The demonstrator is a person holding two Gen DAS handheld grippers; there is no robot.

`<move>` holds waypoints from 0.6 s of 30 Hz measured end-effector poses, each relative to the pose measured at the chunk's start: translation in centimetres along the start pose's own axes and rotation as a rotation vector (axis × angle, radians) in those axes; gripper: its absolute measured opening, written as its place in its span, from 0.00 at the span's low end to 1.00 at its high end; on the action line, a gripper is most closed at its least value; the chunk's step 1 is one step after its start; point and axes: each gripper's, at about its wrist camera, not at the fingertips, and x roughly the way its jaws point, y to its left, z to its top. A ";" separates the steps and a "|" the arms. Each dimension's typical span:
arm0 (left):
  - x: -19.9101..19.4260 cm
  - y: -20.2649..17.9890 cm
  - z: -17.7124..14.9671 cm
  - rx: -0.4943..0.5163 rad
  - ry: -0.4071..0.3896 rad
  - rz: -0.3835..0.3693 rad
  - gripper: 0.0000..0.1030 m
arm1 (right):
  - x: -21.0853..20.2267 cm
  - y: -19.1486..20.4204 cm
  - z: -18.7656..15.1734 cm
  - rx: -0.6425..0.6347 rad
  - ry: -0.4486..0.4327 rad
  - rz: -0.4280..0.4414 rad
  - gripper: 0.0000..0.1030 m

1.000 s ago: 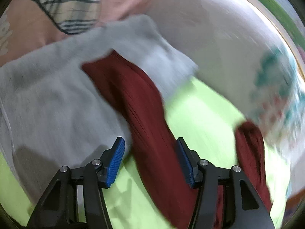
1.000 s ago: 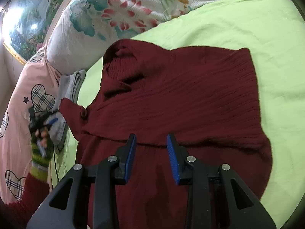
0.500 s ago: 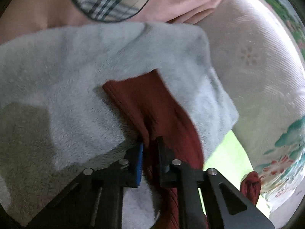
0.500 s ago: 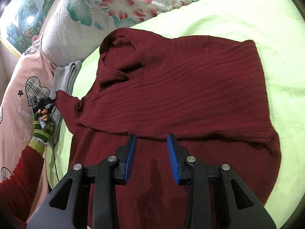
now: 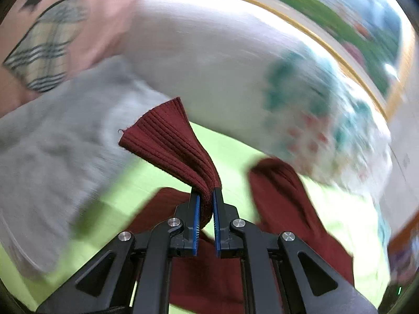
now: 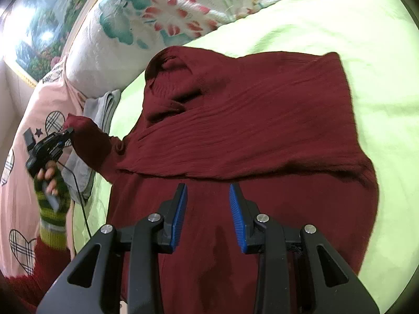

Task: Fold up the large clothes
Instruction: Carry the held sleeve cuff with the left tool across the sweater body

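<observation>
Left wrist view: the left gripper [image 5: 206,196], its jaws just closed, pinches the maroon sweater's sleeve cuff [image 5: 167,136] above the lime-green bedsheet [image 5: 230,151]; grey blanket [image 5: 52,141] left, floral pillow [image 5: 301,99] and framed picture [image 5: 340,18] far.

Right wrist view: the right gripper [image 6: 208,196] hovers partly open, empty, over the maroon sweater [image 6: 248,136] spread on the sheet; pink heart-print pillow [image 6: 23,172] at far left.

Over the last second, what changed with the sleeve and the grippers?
The left gripper has just closed on the maroon sweater's sleeve and lifted its cuff off the grey blanket. The right gripper stayed open and unmoved above the sweater's body.
</observation>
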 end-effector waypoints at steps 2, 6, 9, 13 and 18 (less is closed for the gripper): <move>0.0 -4.9 -2.5 0.060 0.021 -0.076 0.07 | -0.7 -0.6 -0.1 0.020 -0.015 -0.001 0.33; 0.1 -13.2 -7.0 0.155 0.069 -0.188 0.07 | -2.2 -1.9 -0.2 0.048 -0.047 -0.009 0.33; 1.7 -19.4 -11.0 0.221 0.132 -0.237 0.07 | -3.4 -3.2 -0.2 0.082 -0.078 -0.019 0.33; 4.2 -24.2 -15.1 0.264 0.191 -0.269 0.07 | -5.0 -5.0 -0.1 0.132 -0.123 -0.034 0.33; 8.4 -28.6 -20.3 0.364 0.293 -0.258 0.08 | -6.3 -6.6 0.0 0.175 -0.160 -0.055 0.33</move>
